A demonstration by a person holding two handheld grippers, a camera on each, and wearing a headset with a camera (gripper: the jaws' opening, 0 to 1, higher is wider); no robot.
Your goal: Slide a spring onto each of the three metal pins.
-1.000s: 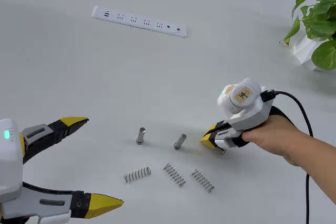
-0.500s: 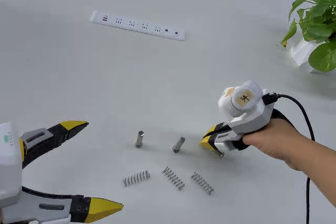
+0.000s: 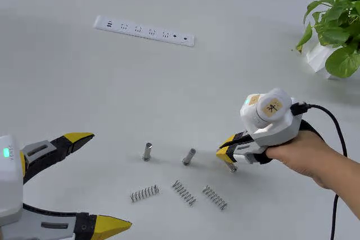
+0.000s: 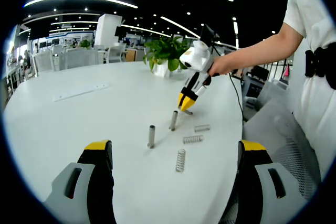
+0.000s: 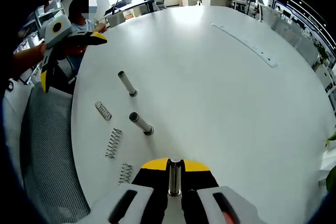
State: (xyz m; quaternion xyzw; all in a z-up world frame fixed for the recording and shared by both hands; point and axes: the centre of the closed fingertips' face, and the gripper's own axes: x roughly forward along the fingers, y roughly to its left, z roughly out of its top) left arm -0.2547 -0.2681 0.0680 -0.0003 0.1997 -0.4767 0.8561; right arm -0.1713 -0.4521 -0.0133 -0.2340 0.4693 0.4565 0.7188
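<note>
**Now: one pin gripped on the right, three springs lying loose**

Your right hand-held gripper (image 3: 228,157) is closed on the third pin (image 5: 174,178), which runs straight out between the jaws along their line. In the head view the pin's free end points down at the counter (image 3: 169,94), and I cannot tell whether it touches. The left pin (image 3: 147,151) and the middle pin (image 3: 189,156) stand upright on the counter to the left of that gripper, apart from each other. None of the three pins carries a spring.

The springs lie in a row on your side of the pins: left spring (image 3: 144,193), middle spring (image 3: 184,192) and right spring (image 3: 215,197), none touching another. Each lies on its side with its long axis along the counter. That puts it crosswise to the upright pins, so it would need tipping up before it could go over one. The right spring is just beside the tip of your right hand-held gripper, on the near side of it.

Your left hand-held gripper (image 3: 111,180) is spread wide and has nothing in it. It hangs low at your left, its jaws looking toward the pins and springs, and the left spring is the nearest to it, off to its right. With the right one occupied, the left looks the better one to fetch a spring. I'd judge the task barely begun. The power strip (image 3: 143,30) and the plant (image 3: 332,26) sit well away on the far side.
</note>
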